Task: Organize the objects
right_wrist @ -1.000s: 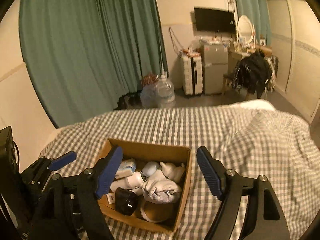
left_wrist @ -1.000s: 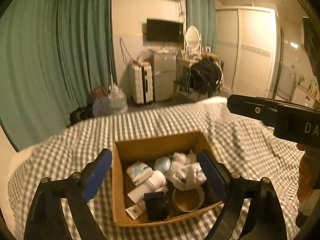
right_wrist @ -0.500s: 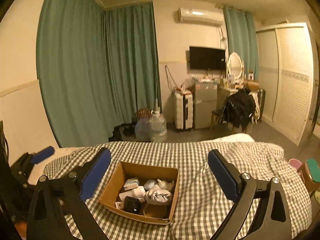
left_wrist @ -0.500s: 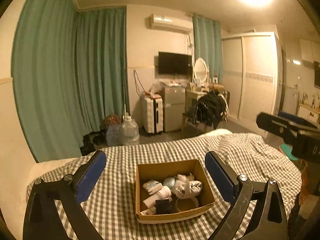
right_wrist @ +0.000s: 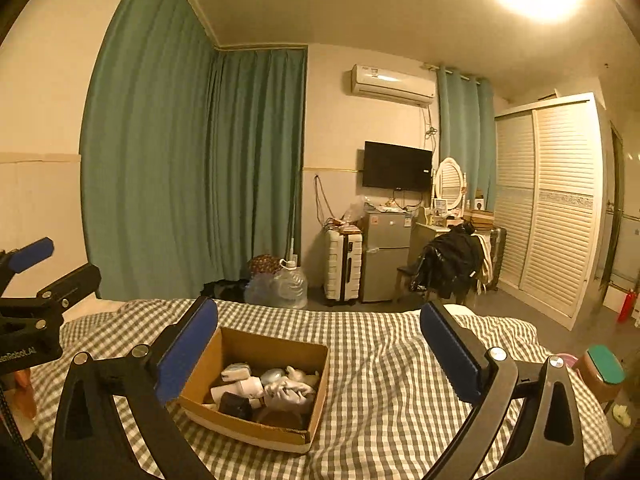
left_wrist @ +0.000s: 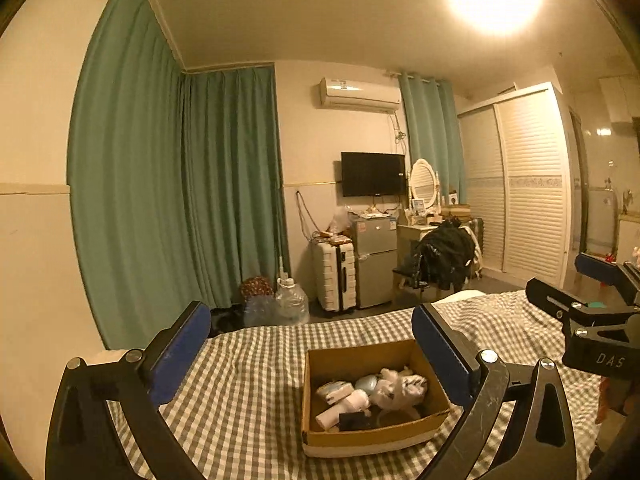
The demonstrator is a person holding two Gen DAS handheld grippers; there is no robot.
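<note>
An open cardboard box [left_wrist: 434,424] sits on a bed with a grey checked cover [left_wrist: 248,380]. It holds several items: a white cloth bundle [left_wrist: 400,388], a white bottle lying down [left_wrist: 344,406], a pale blue object [left_wrist: 366,382] and a black block [left_wrist: 354,420]. The box also shows in the right wrist view [right_wrist: 244,424]. My left gripper [left_wrist: 312,356] is open and empty, high above and behind the box. My right gripper [right_wrist: 320,348] is open and empty, also raised above the bed. Each gripper shows at the edge of the other's view.
Beyond the bed stand green curtains [left_wrist: 224,200], a large water bottle [left_wrist: 290,300], a white suitcase [left_wrist: 334,276], a small fridge [left_wrist: 374,260], a chair with a black jacket [left_wrist: 444,258] and a white wardrobe [left_wrist: 528,188]. A teal-lidded jar [right_wrist: 602,372] stands right of the bed.
Both grippers have pulled up and back from the box, so it looks smaller and lower and more of the room and ceiling shows. Both stay open and empty.
</note>
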